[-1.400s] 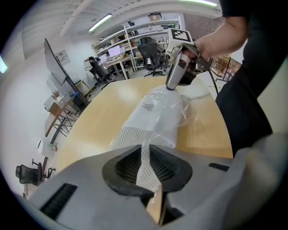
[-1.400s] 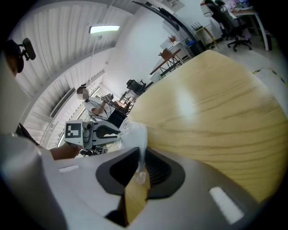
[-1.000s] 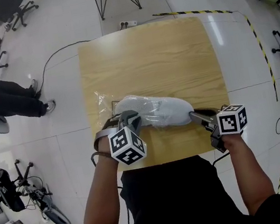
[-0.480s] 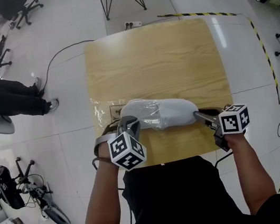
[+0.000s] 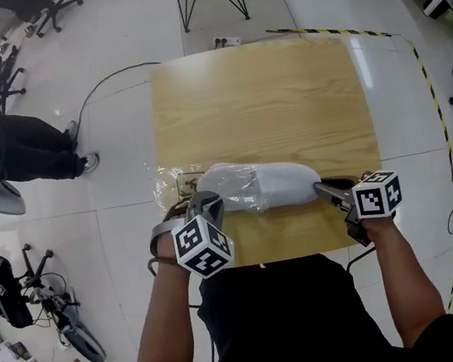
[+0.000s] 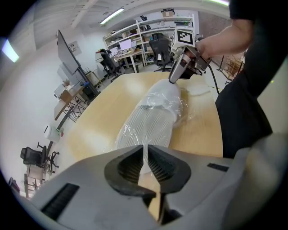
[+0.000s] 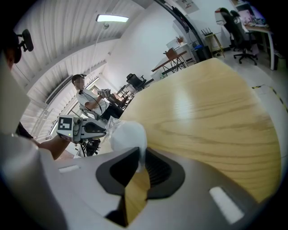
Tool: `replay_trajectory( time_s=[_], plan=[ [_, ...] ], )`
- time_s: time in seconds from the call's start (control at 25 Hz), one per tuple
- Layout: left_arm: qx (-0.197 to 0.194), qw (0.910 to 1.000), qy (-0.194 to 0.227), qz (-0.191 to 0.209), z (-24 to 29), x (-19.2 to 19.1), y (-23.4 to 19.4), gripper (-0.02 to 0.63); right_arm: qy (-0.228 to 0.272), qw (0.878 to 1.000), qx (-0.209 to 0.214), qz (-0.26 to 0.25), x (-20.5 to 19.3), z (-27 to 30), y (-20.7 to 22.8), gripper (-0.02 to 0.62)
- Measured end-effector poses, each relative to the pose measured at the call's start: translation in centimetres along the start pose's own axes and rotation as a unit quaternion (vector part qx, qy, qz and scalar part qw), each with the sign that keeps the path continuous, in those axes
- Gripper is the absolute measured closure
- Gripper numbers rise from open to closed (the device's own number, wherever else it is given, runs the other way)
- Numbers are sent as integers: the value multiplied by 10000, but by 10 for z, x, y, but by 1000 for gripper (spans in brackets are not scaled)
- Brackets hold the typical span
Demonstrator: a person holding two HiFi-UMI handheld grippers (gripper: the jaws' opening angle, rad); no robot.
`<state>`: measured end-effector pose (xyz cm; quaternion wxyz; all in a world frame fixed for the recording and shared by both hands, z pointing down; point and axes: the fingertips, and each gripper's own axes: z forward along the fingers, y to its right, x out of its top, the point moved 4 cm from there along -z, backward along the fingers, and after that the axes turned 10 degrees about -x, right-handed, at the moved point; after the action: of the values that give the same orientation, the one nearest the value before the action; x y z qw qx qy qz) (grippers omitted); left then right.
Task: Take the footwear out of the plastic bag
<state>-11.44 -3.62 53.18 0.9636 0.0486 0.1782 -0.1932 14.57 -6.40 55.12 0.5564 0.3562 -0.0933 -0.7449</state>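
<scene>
As the left gripper (image 6: 145, 156) pinches the crinkly clear plastic bag (image 6: 182, 107), jaws just closing, a smooth white shoe (image 6: 148, 126) lies ahead; the right gripper (image 7: 140, 164) clamps its rounded far end.

Bright, even light comes from ceiling tubes (image 7: 112, 18); it lays a pale sheen on the wooden table (image 7: 189, 96), and the plastic bag (image 6: 173, 101) glints. Both gripper views bulge at the edges with black corners; the near jaws look soft

The person wore a black short-sleeved top. The left gripper (image 5: 205, 199) and right gripper (image 5: 322, 189) were grey, each bearing a white cube with black square markers.
</scene>
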Motion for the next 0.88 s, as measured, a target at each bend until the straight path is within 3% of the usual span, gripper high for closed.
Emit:
replay_trajectory(
  time_s=[0.88],
  plan=[
    [116,9993,7,-350,-23,-31,25,574,-138,9994,-72,-318,-9,0,-15,546]
  ],
)
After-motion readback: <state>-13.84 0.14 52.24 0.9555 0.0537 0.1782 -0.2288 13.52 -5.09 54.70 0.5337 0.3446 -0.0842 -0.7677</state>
